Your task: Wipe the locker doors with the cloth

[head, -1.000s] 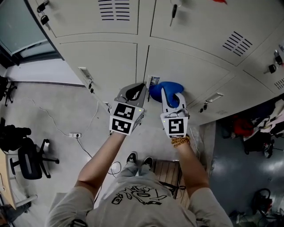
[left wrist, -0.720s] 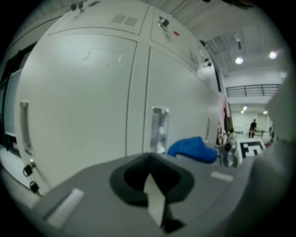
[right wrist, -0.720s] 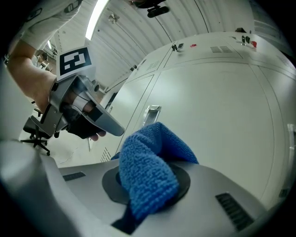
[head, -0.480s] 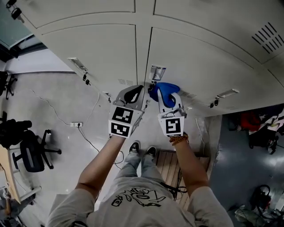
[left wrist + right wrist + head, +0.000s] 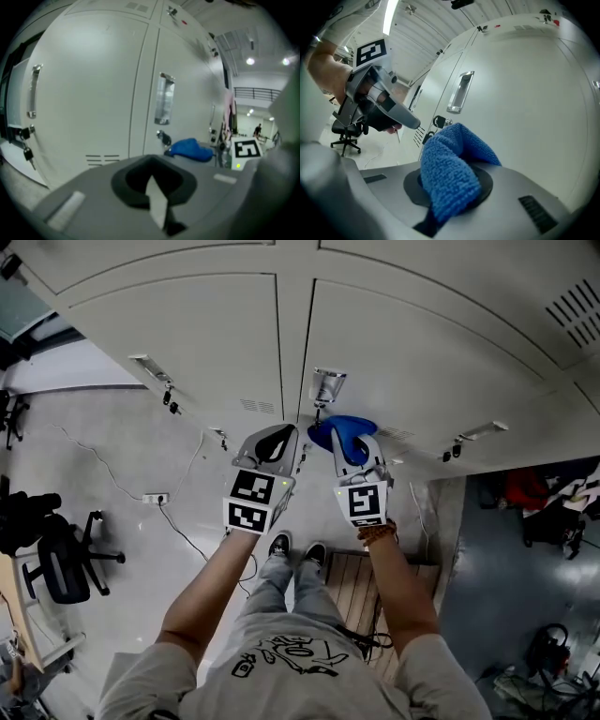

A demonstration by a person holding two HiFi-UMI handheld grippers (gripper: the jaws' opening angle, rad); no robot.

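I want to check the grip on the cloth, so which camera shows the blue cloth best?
The right gripper view: the blue cloth fills its centre, pinched in the right tool. The head view shows a small blue bunch at the locker door; the left gripper view, a distant side glimpse.

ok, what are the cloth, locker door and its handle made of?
Cloth: blue microfibre or terry, by its nubby looped pile; matte.
Locker door: likely painted sheet metal, smooth pale coat with soft sheen.
Handle: bright metal, probably chromed; reflective.
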